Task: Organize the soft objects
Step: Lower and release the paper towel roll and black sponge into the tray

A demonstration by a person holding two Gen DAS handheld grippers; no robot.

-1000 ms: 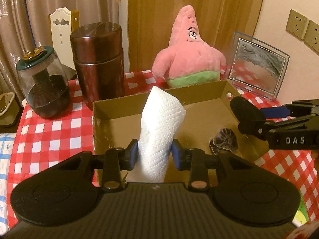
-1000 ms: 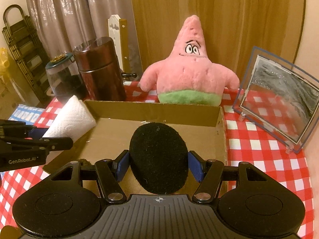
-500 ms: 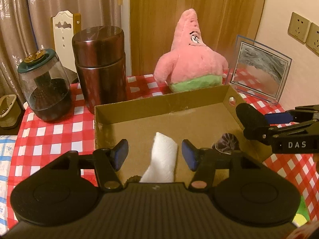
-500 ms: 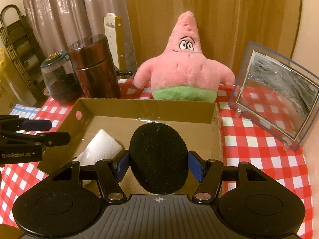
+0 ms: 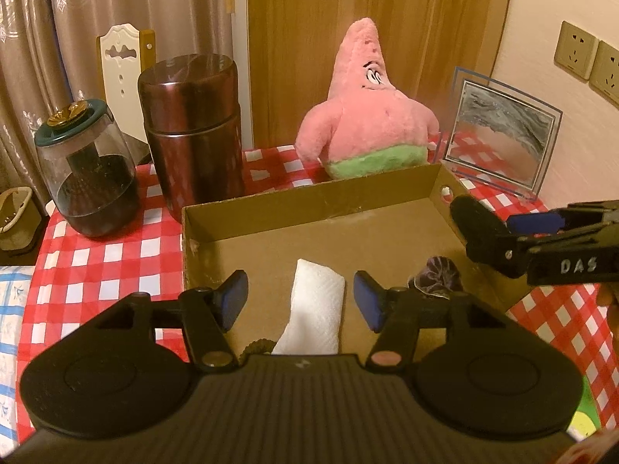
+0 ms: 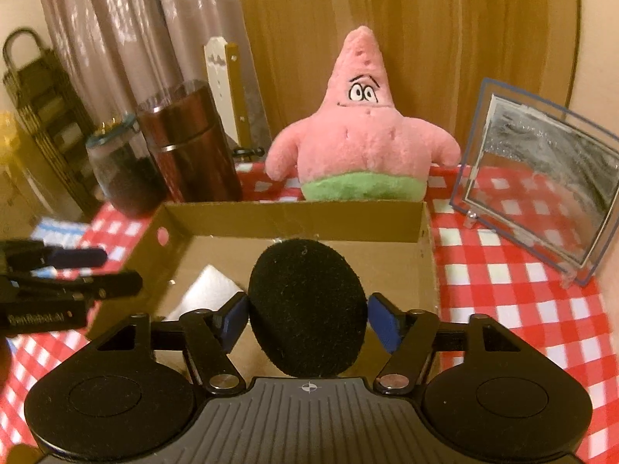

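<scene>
Right gripper [image 6: 307,319] is clamped on the black pad [image 6: 307,307], held over the cardboard box [image 6: 294,214], with bare box floor at 12 o'clock. Left gripper [image 5: 301,297] is wide open, holding nothing; the folded paper towel [image 5: 315,309] lies in the box between its fingers, long axis 12–6. The right is the nearer one to drop next, I'd say.

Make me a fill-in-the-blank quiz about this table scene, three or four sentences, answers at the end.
1. The folded paper towel lies inside the cardboard ____.
2. The right gripper is shut on a black ____.
3. The left gripper has its jaws ____.
4. The pink starfish plush sits ____ the cardboard box, outside it.

Missing words: box; sponge pad; open; behind
</scene>
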